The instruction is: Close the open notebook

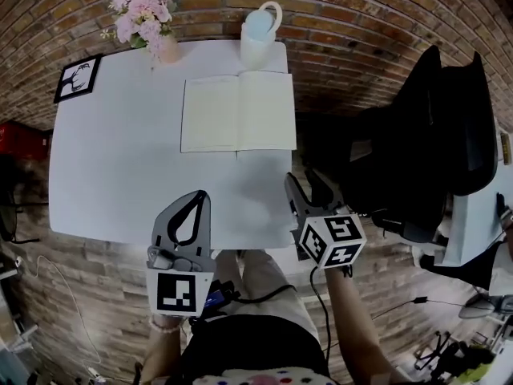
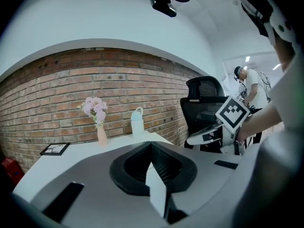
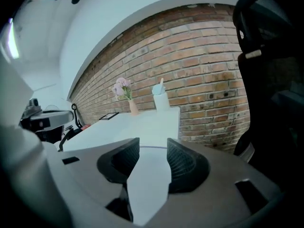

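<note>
Cream notebook point(image 1: 238, 112) pages on a white tabletop point(image 1: 112, 175). Pink flowers point(image 1: 143, 14) at eleven o'clock. White, pale-blue-lidded bottle point(image 1: 258, 37) at twelve. Red-brown brick wall point(image 1: 361, 6).

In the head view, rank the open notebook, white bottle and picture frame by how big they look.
Largest: open notebook, clearly.
Next: white bottle.
Smallest: picture frame, but only slightly smaller than the bottle, so unsure.
</note>
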Demonstrator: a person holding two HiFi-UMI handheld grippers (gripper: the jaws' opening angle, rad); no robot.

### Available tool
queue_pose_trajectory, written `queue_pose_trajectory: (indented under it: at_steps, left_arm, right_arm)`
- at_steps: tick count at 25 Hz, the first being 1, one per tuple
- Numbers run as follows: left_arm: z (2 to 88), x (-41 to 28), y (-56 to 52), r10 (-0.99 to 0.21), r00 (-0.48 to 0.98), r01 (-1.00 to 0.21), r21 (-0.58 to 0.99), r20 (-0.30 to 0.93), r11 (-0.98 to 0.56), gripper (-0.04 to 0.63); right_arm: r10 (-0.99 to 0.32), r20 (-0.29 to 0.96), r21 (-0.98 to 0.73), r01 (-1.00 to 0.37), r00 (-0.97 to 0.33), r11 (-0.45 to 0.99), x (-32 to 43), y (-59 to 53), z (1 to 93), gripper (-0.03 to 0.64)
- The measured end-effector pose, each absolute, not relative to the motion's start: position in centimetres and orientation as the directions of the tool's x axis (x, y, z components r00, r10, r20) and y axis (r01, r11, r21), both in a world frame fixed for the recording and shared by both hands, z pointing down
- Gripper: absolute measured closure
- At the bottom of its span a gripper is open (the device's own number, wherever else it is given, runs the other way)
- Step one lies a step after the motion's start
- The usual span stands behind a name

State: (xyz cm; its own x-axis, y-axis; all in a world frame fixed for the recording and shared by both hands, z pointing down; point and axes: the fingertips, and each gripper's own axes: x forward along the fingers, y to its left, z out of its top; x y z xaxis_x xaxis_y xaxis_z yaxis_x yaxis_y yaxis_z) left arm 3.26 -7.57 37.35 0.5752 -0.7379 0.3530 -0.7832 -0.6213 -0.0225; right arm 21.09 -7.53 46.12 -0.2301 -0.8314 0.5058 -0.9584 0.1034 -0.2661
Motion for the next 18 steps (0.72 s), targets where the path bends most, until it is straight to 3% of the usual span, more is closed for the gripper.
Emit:
queue_pose_trajectory:
  at_steps: [8,18]
  left_arm:
    - [38.8,2.4,-7.0,-0.775,0.495,-0.839,-0.014,0.392,-0.543,0.578]
    - [40.1,2.0,-7.1,-0.779,0.461,-0.858,-0.009,0.425,-0.513,0.578]
  right_arm:
    - [-0.810,0.509,-0.443,-0.896,-0.290,0.042,23.0,-11.2,50.3,0.425]
    - [-0.776,0.538,-0.532,-0.847,-0.329,-0.010,24.2,-13.9,54.2,0.425]
